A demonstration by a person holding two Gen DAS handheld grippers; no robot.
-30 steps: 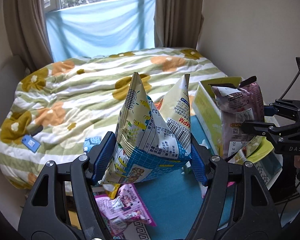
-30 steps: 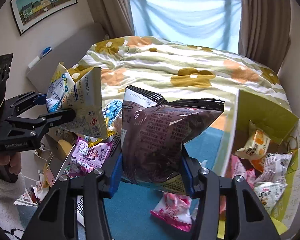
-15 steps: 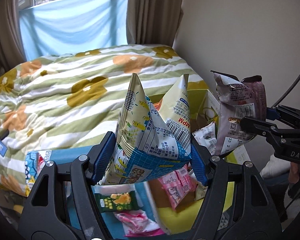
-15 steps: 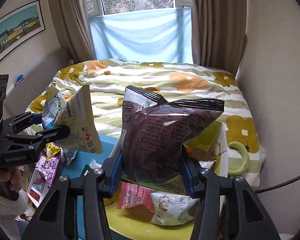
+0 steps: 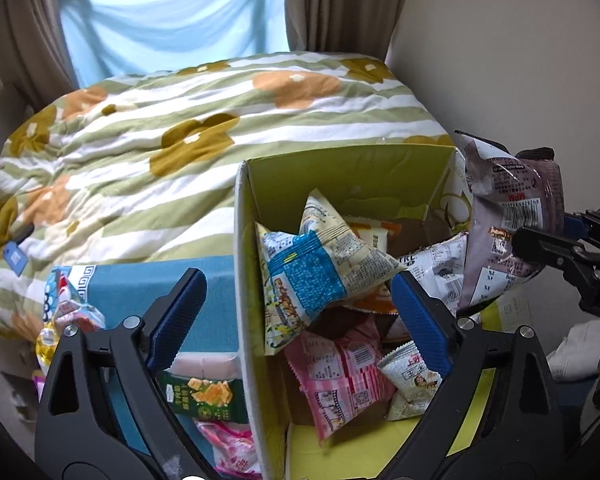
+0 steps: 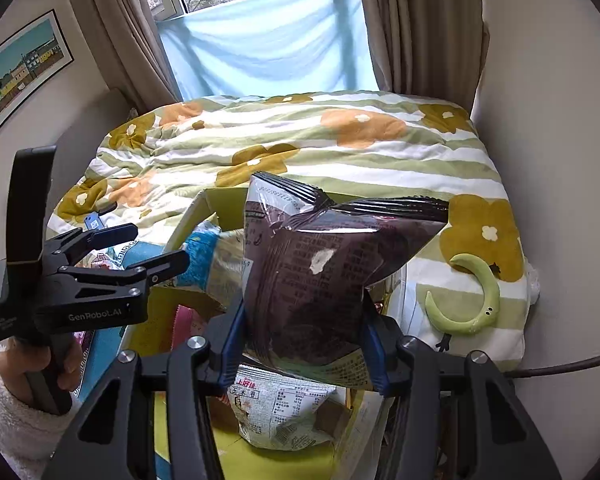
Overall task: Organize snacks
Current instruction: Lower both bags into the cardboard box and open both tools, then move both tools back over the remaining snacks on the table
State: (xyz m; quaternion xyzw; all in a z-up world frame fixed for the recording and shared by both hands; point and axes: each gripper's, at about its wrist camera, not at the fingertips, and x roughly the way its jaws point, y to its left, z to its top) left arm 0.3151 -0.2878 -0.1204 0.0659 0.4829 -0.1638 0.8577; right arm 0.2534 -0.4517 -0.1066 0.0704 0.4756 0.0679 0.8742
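The main risk is that the purple bag (image 6: 324,280), if let go where it hangs, catches the right wall of the yellow box (image 5: 340,172) and drops outside it; in the left wrist view the bag hangs over that right rim, not clearly above the interior. A second risk is that the left gripper (image 5: 296,308) snags the blue-and-cream bag (image 5: 316,264) when pulled away, since its right finger sits just beside that bag. The left gripper's jaws are spread wide and hold nothing; the blue-and-cream bag lies between and beyond them, on top of the other packets inside the box. The right gripper (image 6: 304,344) is clenched on the lower part of the purple bag, which stands upright above its fingers. More packets lie left of the box on the blue board (image 5: 140,292).
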